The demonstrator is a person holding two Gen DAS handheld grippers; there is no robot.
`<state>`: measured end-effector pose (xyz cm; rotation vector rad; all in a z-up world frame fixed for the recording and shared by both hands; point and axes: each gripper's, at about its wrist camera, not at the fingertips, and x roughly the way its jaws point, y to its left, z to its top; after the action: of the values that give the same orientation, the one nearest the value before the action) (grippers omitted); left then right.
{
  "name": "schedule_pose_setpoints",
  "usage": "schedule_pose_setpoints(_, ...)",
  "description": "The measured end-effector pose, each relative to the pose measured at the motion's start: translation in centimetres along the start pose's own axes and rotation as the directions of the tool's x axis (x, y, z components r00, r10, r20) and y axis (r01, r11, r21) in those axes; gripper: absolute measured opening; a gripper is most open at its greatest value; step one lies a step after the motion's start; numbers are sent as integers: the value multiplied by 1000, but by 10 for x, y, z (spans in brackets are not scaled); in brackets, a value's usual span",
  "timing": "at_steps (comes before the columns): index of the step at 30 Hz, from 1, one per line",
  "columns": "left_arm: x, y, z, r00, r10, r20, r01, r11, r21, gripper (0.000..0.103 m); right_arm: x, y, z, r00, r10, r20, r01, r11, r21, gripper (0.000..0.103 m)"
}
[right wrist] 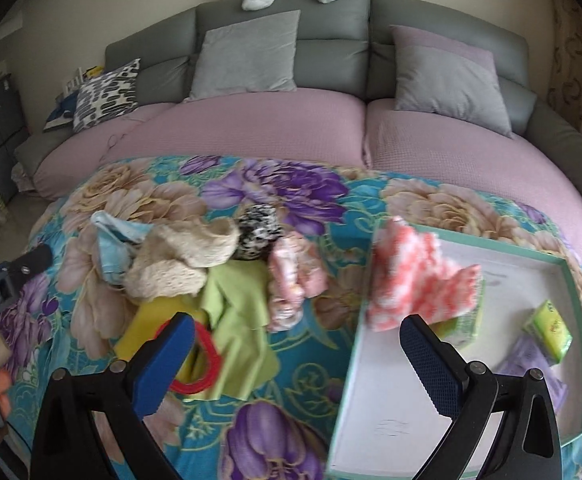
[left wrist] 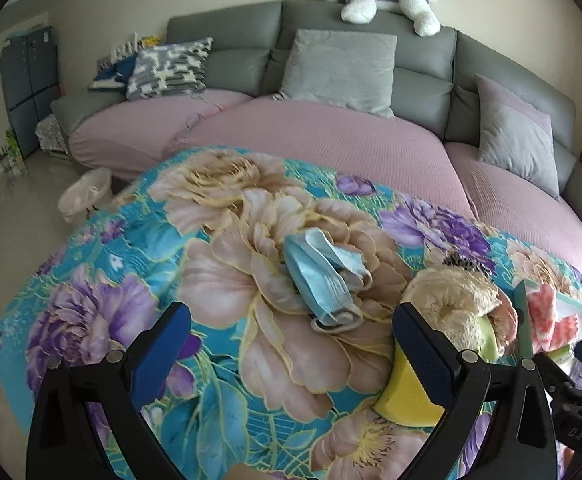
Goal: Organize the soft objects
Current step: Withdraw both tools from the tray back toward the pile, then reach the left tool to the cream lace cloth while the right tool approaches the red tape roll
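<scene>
Reaching with your left gripper (left wrist: pixel 291 344), spread wide and empty, could snag only a face mask (left wrist: pixel 323 276) strap. Your right gripper (right wrist: pixel 297 344), also spread, hovers between cloth pile (right wrist: pixel 211 280) and tray (right wrist: pixel 551 268); dropping could drag the pink cloth (right wrist: pixel 419 276) out.

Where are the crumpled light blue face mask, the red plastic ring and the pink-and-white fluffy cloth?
Crumpled light blue face mask (left wrist: pixel 323 276): left wrist view, pleated middle.
Red plastic ring (right wrist: pixel 207 354): right wrist view, right arc.
Pink-and-white fluffy cloth (right wrist: pixel 419 276): right wrist view, centre.
</scene>
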<state>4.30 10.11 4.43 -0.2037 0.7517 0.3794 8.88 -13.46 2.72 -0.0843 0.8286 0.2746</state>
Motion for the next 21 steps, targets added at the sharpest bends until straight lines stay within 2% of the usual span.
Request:
schedule_pose_setpoints(4, 11, -2, -4, 999, -22, -35, 22, 1000, 1, 101, 10, 16, -4, 999, 33, -34, -34, 999, -35, 103)
schedule_pose_setpoints(9, 36, -8, -15, 988, -63, -139, 65, 998, 12, 101, 22, 28, -9, 996, 60, -73, -64, 996, -57, 103)
schedule_pose_setpoints(16, 49, -12, -24, 980, -66, -187, 72, 997, 27, 101, 37, 34, -17, 986, 113, -125, -118, 992, -39, 103)
schedule_pose_setpoints(21, 51, -11, -25, 978, -58, -201, 65, 997, 29, 101, 40, 37, -19, 984, 120, -135, -128, 991, -48, 103)
